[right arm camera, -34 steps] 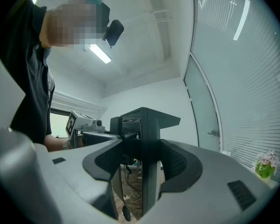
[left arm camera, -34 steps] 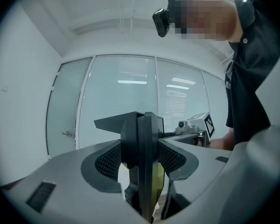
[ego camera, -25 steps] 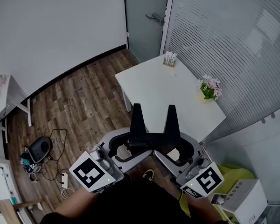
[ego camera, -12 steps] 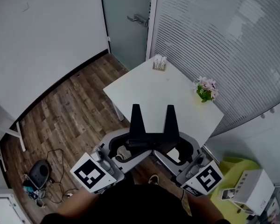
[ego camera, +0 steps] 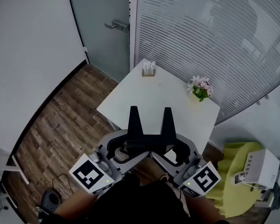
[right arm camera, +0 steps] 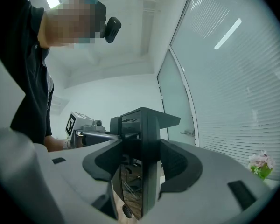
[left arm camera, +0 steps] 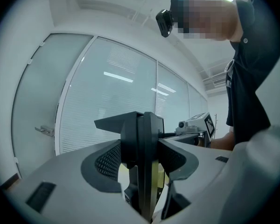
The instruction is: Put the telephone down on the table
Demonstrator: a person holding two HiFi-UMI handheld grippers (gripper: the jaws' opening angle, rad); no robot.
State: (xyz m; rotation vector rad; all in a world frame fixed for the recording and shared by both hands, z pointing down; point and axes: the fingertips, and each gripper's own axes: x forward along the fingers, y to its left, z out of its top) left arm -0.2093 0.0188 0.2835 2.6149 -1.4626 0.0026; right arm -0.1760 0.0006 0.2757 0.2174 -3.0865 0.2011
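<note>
**Bench just ahead, telephone carried in the air**

Left tool (ego camera: 125, 147) and right tool (ego camera: 176, 149) each clench one end of the black telephone (ego camera: 149, 136). It hangs between them at the near corner of the white bench (ego camera: 144, 94), not yet resting on it. If either tool slackens or lags, the telephone could twist free and fall to the wooden floor (ego camera: 60, 125). Set down too near the edge, it may tip off. Against a second ago, the bench sits squarer ahead, the door handle (ego camera: 117, 25) lies further left, and the grip looks unchanged.
</note>
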